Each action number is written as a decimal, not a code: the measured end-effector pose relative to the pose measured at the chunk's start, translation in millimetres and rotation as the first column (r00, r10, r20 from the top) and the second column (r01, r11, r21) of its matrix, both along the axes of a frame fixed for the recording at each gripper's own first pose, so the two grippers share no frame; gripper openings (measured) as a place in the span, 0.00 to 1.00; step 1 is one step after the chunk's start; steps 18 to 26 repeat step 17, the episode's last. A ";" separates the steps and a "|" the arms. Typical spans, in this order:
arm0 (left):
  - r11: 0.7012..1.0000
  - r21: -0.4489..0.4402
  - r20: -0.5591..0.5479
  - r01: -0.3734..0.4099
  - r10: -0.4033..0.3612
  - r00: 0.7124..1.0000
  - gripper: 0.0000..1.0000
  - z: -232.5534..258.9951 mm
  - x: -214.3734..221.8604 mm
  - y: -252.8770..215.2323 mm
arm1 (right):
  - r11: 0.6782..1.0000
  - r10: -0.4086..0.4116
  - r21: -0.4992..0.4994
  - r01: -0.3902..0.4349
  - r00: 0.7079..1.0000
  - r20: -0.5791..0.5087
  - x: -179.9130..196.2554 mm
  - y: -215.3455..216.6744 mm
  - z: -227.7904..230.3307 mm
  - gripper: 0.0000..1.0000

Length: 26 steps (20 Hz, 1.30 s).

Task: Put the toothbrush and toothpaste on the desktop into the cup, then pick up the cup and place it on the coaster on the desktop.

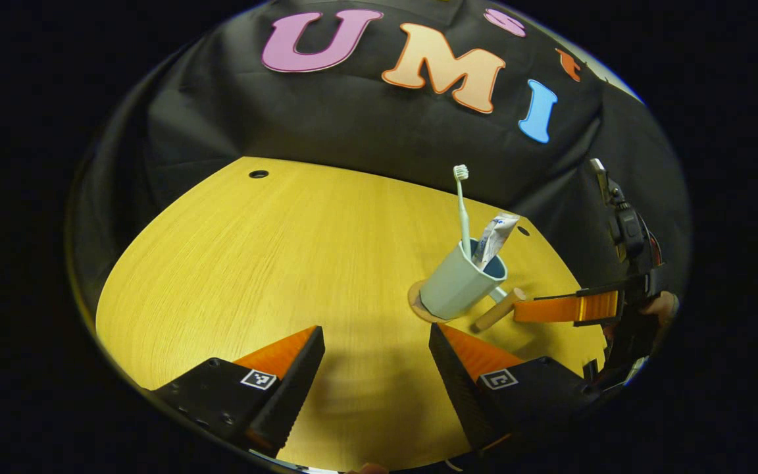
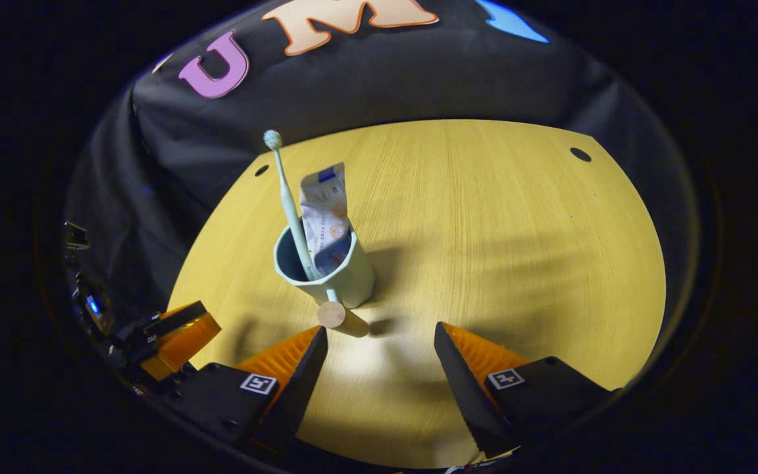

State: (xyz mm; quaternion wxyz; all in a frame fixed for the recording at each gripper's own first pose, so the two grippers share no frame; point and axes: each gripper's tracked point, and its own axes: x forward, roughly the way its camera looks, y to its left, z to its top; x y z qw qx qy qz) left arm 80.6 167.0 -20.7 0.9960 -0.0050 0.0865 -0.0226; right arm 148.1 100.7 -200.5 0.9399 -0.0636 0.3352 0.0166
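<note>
Standing on coaster: cup, toothbrush, toothpaste inside.

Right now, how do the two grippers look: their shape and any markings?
Each gripper, left and right, has two wedge-shaped fingers with ribbed inner faces on black, blocky mounts. Each mount carries a small square black-and-white marker.

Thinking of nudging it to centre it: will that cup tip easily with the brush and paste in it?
Probably somewhat tippy: the toothbrush and toothpaste stand well above the cup rim, leaning to one side. Its wooden handle sticks out, so a push there would likely spin it on the coaster.
</note>
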 end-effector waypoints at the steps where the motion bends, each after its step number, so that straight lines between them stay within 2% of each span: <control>1: 1.000 0.011 0.006 0.010 -0.010 1.000 0.95 4.9 -1.6 -10.8 | 1.000 0.009 0.009 -0.009 1.000 0.028 -4.0 -5.4 4.6 0.95; 2: 1.000 0.022 0.011 0.019 -0.019 1.000 0.95 8.4 -3.4 -18.5 | 1.000 0.018 0.015 -0.019 0.999 0.051 -10.3 -9.4 9.8 0.99; 5: 0.998 0.046 0.026 0.032 -0.034 0.999 0.95 18.3 -8.0 -34.5 | 0.999 0.042 0.019 -0.044 0.993 0.110 -31.1 -16.3 22.2 0.99; 6: 0.998 0.050 0.032 0.034 -0.035 0.999 0.95 21.3 -10.8 -39.2 | 0.999 0.048 0.019 -0.051 0.990 0.132 -36.0 -17.8 27.2 0.95; 7: 0.998 0.054 0.039 0.032 -0.034 0.999 0.95 22.4 -12.3 -43.8 | 0.998 0.051 0.020 -0.055 0.987 0.152 -39.7 -19.2 32.4 0.99; 14: 0.999 0.040 0.040 0.016 -0.017 0.999 0.95 19.3 -23.2 -65.2 | 0.997 0.058 0.042 -0.069 0.972 0.227 -56.3 -34.8 55.9 0.99; 26: 0.999 0.047 0.038 0.015 -0.017 0.999 0.95 18.5 -23.2 -71.7 | 0.997 0.041 0.049 -0.055 0.969 0.242 -62.4 -44.3 61.7 0.99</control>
